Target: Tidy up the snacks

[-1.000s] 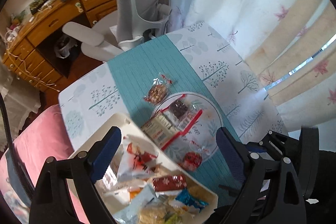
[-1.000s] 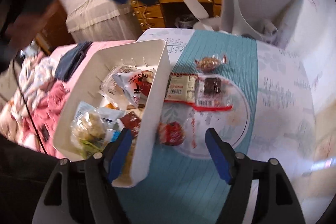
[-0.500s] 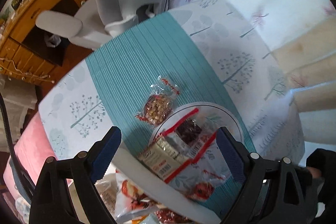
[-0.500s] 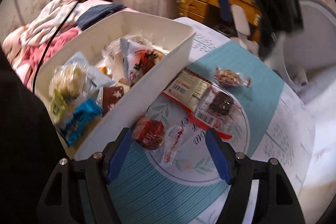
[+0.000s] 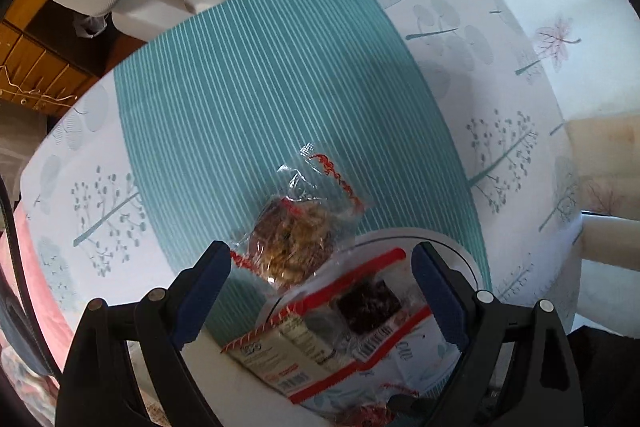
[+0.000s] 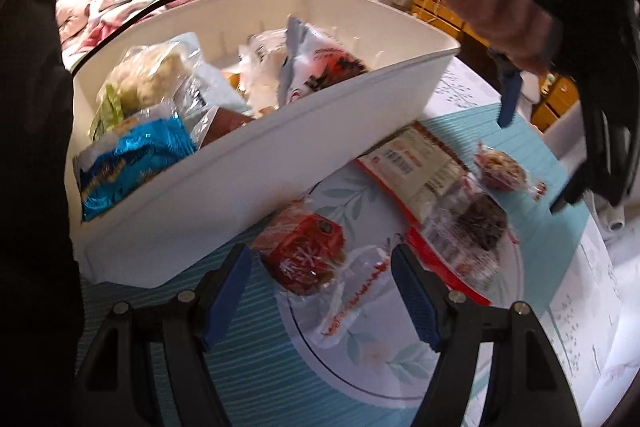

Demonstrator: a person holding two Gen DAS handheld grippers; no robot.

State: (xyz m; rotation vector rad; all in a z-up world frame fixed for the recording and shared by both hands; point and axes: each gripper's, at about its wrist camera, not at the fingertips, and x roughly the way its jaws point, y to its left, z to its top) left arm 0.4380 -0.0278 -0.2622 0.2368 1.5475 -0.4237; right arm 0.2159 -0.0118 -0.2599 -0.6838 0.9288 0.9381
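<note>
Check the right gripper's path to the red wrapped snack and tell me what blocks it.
Nothing visible does. The right gripper is open, and the red wrapped snack lies just ahead between its fingers. The white bin sits alongside to the left, clear of that line.

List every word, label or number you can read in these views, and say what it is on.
No text reads for certain.
Red-edged packet: barcodes and small print, too small to read.
Plate: cursive lettering, partly covered, unreadable.
Red wrapped snack: white mark, blurred.
White and red bag: dark characters, blurred.
Blue packet: gold lettering, blurred.
</note>
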